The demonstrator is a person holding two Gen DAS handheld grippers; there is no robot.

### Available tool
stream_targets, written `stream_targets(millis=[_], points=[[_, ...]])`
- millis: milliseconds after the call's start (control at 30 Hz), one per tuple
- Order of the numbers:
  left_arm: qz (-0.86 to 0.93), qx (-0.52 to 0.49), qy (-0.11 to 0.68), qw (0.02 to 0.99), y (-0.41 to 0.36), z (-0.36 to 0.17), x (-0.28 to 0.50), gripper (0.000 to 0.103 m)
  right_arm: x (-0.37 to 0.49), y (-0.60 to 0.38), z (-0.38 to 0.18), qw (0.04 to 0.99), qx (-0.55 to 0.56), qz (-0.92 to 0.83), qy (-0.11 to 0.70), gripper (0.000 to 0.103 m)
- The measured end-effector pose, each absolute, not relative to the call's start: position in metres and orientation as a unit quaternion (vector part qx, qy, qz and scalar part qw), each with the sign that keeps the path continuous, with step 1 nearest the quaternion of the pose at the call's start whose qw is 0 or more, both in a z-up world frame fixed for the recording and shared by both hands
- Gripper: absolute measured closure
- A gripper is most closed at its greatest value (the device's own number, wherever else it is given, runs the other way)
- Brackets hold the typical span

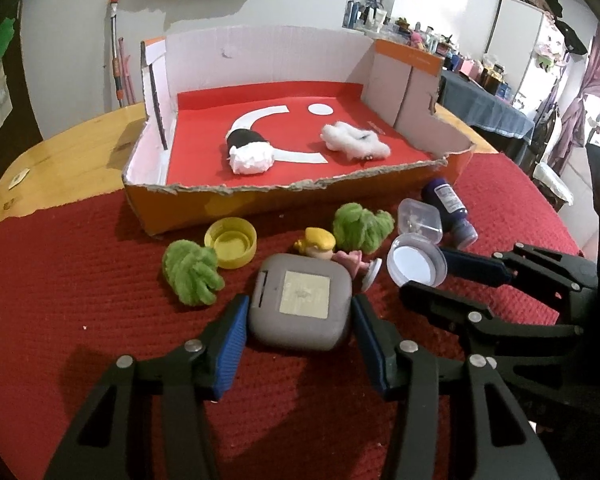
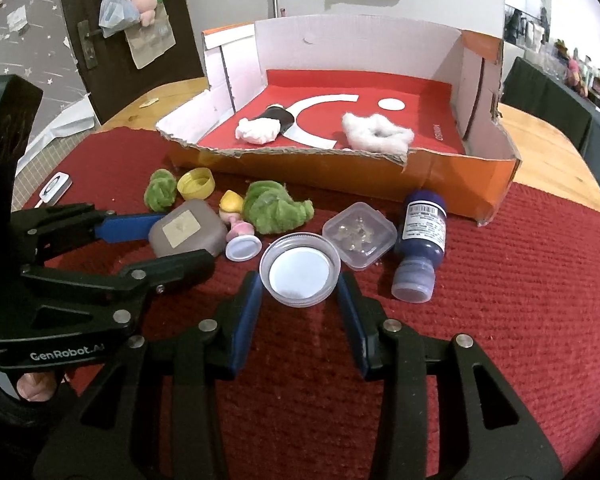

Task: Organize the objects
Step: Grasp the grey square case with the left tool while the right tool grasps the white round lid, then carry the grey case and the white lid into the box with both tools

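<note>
My left gripper point(image 1: 298, 312) is open with its jaws on either side of a grey square case point(image 1: 300, 306) on the red mat; it also shows in the right wrist view point(image 2: 188, 234). My right gripper point(image 2: 300, 284) is open around a clear round lid point(image 2: 300, 274), also seen in the left wrist view point(image 1: 416, 266). Behind them lie two green pom-poms point(image 1: 192, 276) point(image 1: 360, 226), a yellow cap point(image 1: 231, 242), a small doll point(image 1: 328, 248), a clear square container point(image 2: 360, 236) and a purple bottle point(image 2: 420, 240). The orange box point(image 1: 260, 200) holds two white fluffy items point(image 1: 354, 140) point(image 1: 250, 156).
The red mat point(image 1: 100, 300) covers a wooden table point(image 1: 72, 152). A small white device point(image 2: 54, 190) lies at the mat's left edge. A door with hanging toys stands at the left, and a cluttered table at the far right.
</note>
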State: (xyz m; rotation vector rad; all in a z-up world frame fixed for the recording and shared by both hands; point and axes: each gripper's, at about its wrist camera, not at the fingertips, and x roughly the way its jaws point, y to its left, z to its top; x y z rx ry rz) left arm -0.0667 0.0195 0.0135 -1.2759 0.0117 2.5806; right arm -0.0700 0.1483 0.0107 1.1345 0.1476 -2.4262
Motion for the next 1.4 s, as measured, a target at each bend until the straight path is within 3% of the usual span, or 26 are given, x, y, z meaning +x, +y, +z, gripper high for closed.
stream_targets(millis=[1400], points=[[0.913, -0.386, -0.007, 0.134, 0.016, 0.074, -0.065, 0.050, -0.060, 0.153, 0.075, 0.264, 0.364, -0.893, 0.027, 0.066]])
